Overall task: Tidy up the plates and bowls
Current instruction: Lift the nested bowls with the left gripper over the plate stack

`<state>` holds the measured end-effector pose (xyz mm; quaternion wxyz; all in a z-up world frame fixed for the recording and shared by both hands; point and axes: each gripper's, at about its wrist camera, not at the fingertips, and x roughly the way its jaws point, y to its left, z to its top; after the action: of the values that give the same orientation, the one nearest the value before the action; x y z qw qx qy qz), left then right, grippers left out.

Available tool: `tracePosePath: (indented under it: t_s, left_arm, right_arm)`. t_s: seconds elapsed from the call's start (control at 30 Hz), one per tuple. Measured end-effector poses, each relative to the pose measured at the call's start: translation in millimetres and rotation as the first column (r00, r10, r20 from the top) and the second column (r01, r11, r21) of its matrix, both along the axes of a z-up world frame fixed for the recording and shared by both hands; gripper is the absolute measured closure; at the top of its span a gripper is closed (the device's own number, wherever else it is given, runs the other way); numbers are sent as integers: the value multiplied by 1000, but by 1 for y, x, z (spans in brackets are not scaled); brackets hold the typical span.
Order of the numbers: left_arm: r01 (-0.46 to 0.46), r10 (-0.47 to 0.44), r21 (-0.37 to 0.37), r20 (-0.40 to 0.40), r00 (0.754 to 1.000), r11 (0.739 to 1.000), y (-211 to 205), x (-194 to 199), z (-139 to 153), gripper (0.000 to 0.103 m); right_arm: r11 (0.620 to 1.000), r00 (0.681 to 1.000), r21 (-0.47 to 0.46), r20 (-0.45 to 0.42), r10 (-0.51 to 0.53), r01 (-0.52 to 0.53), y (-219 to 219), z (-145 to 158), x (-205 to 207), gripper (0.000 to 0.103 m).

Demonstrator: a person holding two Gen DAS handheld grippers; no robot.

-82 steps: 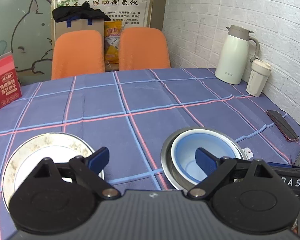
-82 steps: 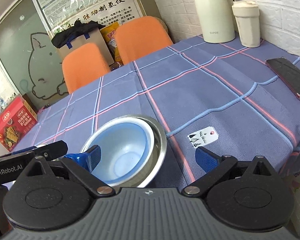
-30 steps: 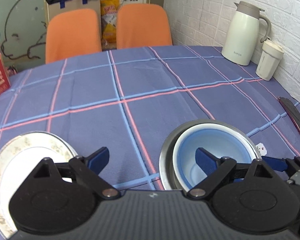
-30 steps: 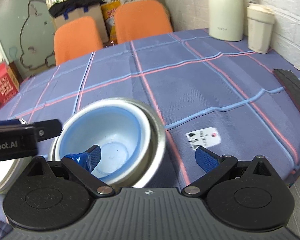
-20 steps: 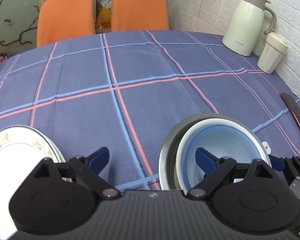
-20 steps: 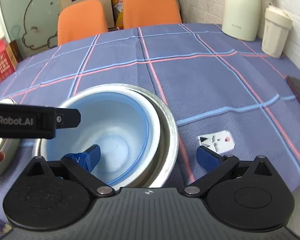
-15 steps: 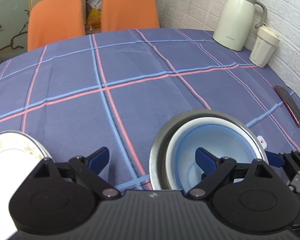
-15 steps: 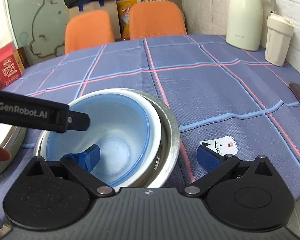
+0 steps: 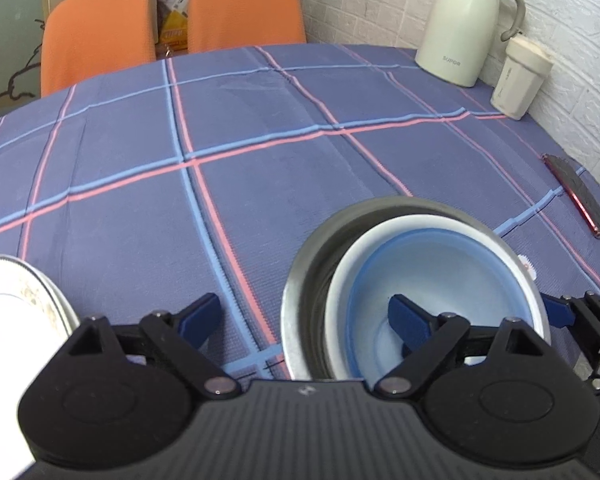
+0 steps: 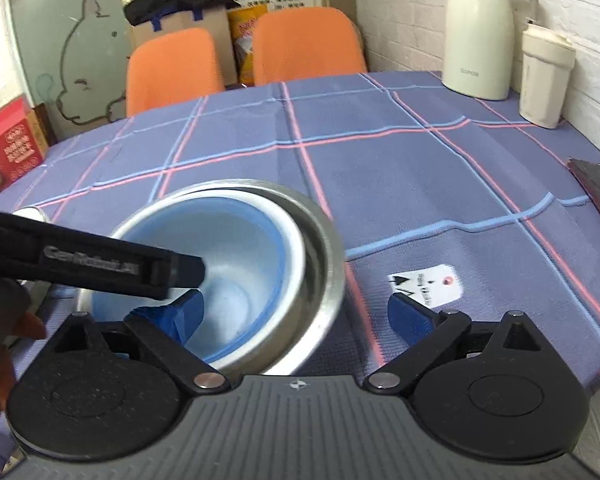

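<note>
A blue-lined white bowl (image 9: 440,272) sits nested in a steel bowl (image 9: 308,264) at the near right of the table; both show in the right wrist view, the blue bowl (image 10: 240,248) inside the steel bowl (image 10: 324,240). My left gripper (image 9: 304,316) is open and straddles the bowls' left rim, its right finger inside the blue bowl. My right gripper (image 10: 296,312) is open and straddles the right rim, its left finger inside. A patterned white plate (image 9: 24,304) lies at the near left.
A white thermos (image 9: 464,24) and a cream cup (image 9: 520,76) stand at the far right by the brick wall. A phone (image 9: 580,196) lies near the right edge. A white tag (image 10: 428,284) lies right of the bowls. Two orange chairs (image 9: 244,8) stand behind the table.
Both grippers have closed in on the nested bowls, one finger of each now reaching inside the blue bowl. The left gripper has shifted right, leaving the plate at the frame's edge.
</note>
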<state>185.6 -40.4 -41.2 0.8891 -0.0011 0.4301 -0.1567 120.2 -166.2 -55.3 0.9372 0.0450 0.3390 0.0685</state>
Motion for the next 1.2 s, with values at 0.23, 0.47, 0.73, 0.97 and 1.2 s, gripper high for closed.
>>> tracePosePath:
  t_s: [0.23,0.47,0.73,0.97,1.2]
  left_arm:
    - [46,-47,-44,-24,999,998,-8,-1,6,51]
    - [42,-43,-49,-2,999,998,2,0,28,52]
    - [-78,83,-49,106,991,996,69,-16,78,51]
    - [-240,238,1,135,962,971,149,-42,92,50]
    - [-317,317,-24,66,946,948,197,-56,64,51]
  right_arm:
    - [995,997,82,43,56,-60,13,2,2,27]
    - [994,998,94,29,49,-52,22,12,2,26]
    - [988,981,42,133,143,-150,61,56,10,25]
    - [942,931,63,186,313,-329,129,73,18,24]
    - [892,889,74,154,431,-445,180,61,8,24]
